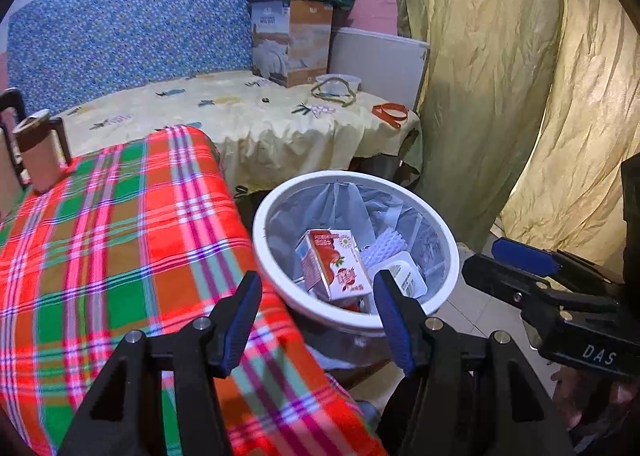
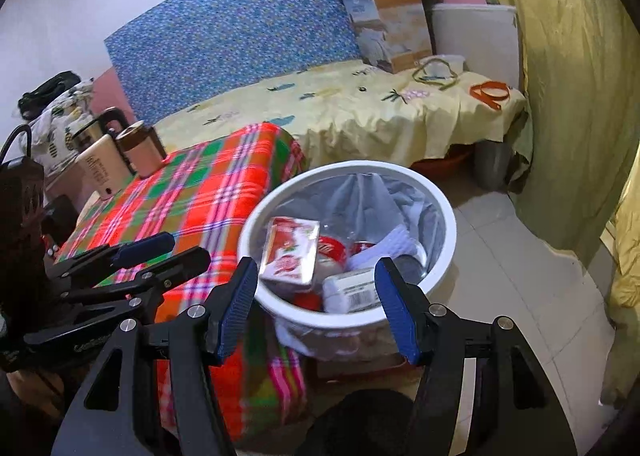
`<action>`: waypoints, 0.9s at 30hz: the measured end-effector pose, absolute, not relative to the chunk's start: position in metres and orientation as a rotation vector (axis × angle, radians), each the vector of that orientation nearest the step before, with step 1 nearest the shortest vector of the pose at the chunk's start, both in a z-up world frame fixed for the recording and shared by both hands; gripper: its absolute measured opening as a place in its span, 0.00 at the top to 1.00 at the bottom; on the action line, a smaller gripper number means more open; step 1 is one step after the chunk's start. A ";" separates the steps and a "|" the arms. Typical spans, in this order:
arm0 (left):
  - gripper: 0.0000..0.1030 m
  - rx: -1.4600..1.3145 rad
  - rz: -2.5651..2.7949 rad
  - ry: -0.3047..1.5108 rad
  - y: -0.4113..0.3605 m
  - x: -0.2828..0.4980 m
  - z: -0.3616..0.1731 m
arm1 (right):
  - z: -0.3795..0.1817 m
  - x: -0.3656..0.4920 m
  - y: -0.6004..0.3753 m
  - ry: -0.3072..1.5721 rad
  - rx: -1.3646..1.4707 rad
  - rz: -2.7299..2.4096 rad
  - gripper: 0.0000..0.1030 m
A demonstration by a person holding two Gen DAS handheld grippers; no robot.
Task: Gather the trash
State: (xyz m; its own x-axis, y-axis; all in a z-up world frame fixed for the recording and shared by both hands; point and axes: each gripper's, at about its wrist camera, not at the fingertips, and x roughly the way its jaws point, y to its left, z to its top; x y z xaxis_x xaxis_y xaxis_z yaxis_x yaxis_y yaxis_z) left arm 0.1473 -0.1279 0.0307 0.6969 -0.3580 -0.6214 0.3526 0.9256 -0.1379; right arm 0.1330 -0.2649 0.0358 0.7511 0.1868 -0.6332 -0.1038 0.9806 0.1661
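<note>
A white trash bin [image 1: 344, 175] [image 2: 450, 224] with a clear liner stands on the floor beside the plaid-covered table. Inside lie a red-and-white juice carton [image 1: 332, 268] [image 2: 290, 252], a white foam piece [image 1: 384, 248], a white cup [image 1: 404, 276], a red-labelled bottle [image 2: 336, 248] and a white barcoded pack [image 2: 352, 292]. My left gripper [image 1: 318, 320] [image 2: 188, 248] hovers at the bin's near-left rim, open and empty. My right gripper [image 2: 316, 308] [image 1: 482, 256] hangs over the near rim, open, nothing between its blue pads.
A plaid cloth [image 1: 120, 240] covers the table at the left, with a brown mug [image 1: 38, 152] on it. Behind is a bed with a yellow sheet [image 1: 248, 116], a cardboard box [image 1: 292, 40] and an orange strap [image 1: 390, 112]. Curtains [image 1: 500, 96] hang right; tiled floor [image 2: 520, 276] lies beyond the bin.
</note>
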 end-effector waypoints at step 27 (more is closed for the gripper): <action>0.42 -0.037 -0.304 0.662 -0.087 0.073 0.029 | 0.031 0.078 -0.238 0.667 0.072 0.197 0.39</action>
State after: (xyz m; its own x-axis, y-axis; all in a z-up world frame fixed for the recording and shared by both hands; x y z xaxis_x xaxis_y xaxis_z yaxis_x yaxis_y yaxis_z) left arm 0.0726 -0.0874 0.0289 0.7466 -0.2892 -0.5992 0.2659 0.9552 -0.1297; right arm 0.0780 -0.2378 0.0311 0.7677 0.2042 -0.6074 -0.1578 0.9789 0.1296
